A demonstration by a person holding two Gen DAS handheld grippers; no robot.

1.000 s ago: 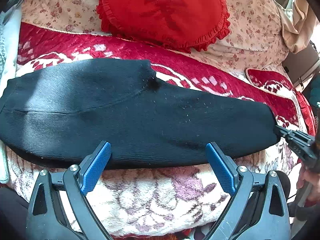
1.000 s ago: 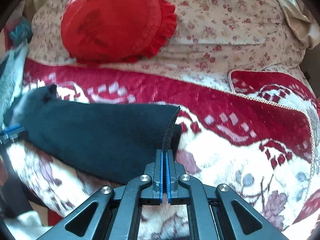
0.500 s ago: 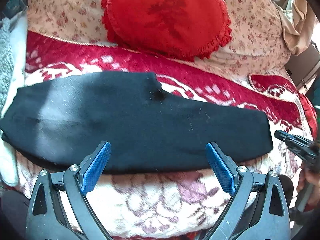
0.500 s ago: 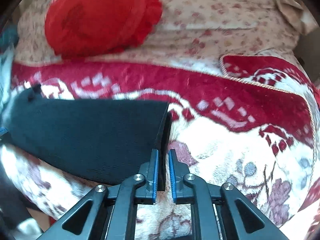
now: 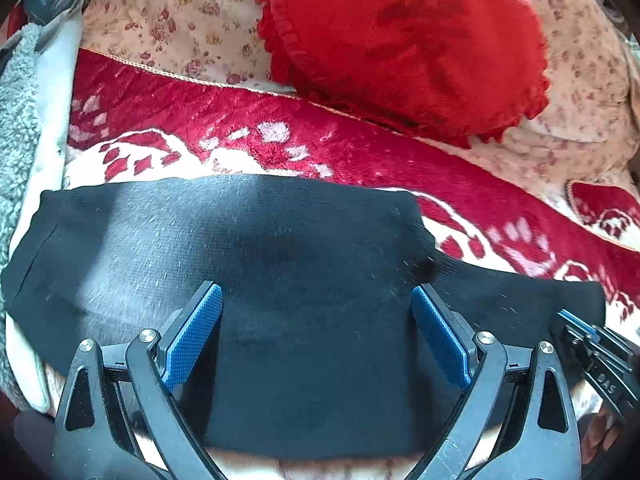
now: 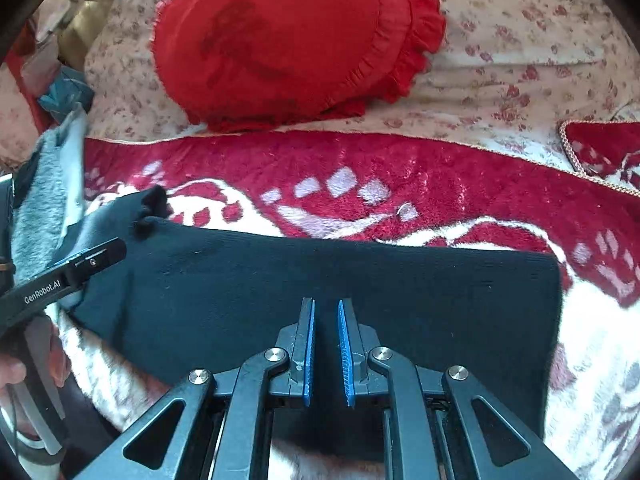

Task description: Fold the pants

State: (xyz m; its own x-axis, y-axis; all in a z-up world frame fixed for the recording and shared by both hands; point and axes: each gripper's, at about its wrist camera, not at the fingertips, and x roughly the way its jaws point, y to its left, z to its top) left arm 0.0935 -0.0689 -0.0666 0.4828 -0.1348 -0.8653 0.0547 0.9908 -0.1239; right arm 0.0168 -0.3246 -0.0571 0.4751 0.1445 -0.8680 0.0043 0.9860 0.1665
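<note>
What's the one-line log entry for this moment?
stage: pants flat on blanket, folded lengthwise | left tool: open, over pants | right tool: slightly open, nothing gripped, over pants

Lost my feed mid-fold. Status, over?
Left gripper wide open over the pants. Right gripper slightly open, holding nothing. Pants flat on the blanket. Red cushion behind, not in the way.

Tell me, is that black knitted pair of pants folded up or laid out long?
Laid out long: the black knitted pair of pants lies flat as one strip across the red-and-white plush blanket, legs stacked, no crosswise fold.
</note>
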